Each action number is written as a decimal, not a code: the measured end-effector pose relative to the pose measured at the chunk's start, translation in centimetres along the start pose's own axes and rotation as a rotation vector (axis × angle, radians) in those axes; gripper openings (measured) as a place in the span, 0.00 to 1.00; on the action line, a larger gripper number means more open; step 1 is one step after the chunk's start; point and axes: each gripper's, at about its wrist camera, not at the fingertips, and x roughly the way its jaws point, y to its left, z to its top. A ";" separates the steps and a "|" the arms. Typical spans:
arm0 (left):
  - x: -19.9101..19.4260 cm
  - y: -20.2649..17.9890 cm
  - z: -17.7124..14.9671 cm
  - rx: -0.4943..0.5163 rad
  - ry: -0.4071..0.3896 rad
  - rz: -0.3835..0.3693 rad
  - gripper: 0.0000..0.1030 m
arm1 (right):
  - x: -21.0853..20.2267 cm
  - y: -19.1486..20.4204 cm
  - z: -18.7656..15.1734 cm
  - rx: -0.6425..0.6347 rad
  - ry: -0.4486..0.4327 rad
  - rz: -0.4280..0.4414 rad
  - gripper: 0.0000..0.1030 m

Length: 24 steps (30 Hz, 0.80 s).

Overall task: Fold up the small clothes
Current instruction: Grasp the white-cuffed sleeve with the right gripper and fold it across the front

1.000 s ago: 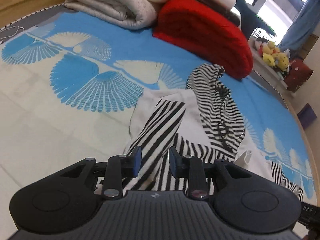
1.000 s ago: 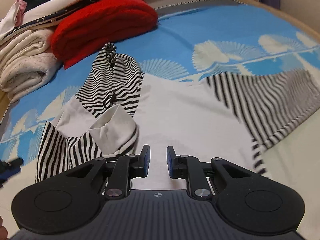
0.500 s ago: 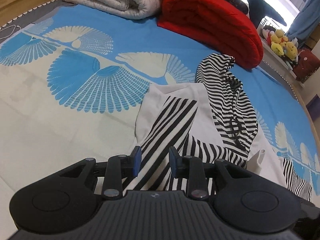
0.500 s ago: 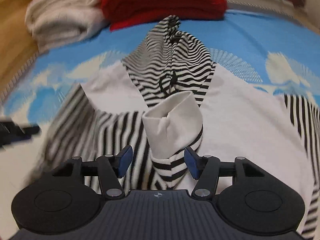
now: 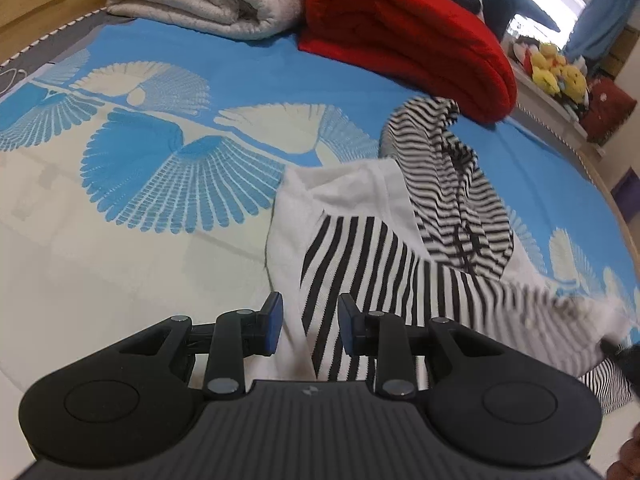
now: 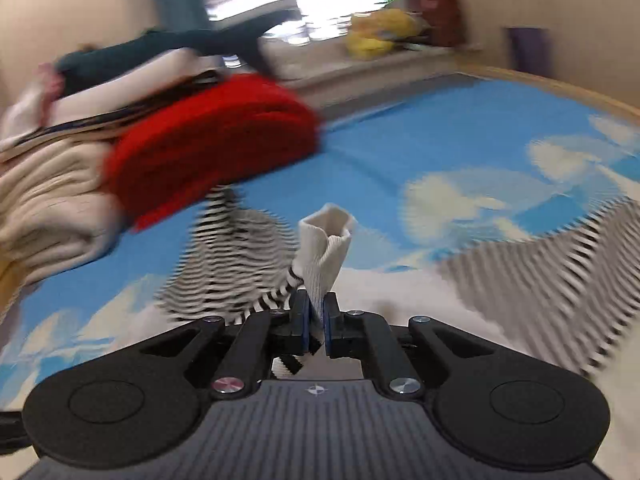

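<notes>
A white hoodie [image 5: 352, 196] with black-and-white striped sleeves and hood [image 5: 452, 200] lies spread on the bed. My left gripper [image 5: 310, 322] hovers open over the near striped sleeve [image 5: 360, 256], with nothing pinched between its pads. My right gripper [image 6: 315, 316] has its jaws closing on the white ribbed sleeve cuff [image 6: 326, 240]. The pads press on the cuff, which stands up above the fingers. The striped hood [image 6: 228, 264] lies behind it, blurred by motion.
The blue-and-white patterned bedspread [image 5: 160, 160] covers the bed. A folded red blanket [image 5: 400, 28] and a cream quilt [image 5: 208, 0] are stacked at its far end. Yellow plush toys [image 5: 556, 72] sit on a ledge beyond the bed.
The right gripper opened around the upright cuff, then shut on it and lifted it, and its view swung right. The left gripper stayed over the striped sleeve.
</notes>
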 end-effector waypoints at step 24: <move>4.6 -2.5 -4.5 0.208 0.220 0.059 0.33 | 3.9 -8.8 -0.3 0.308 0.250 -0.108 0.03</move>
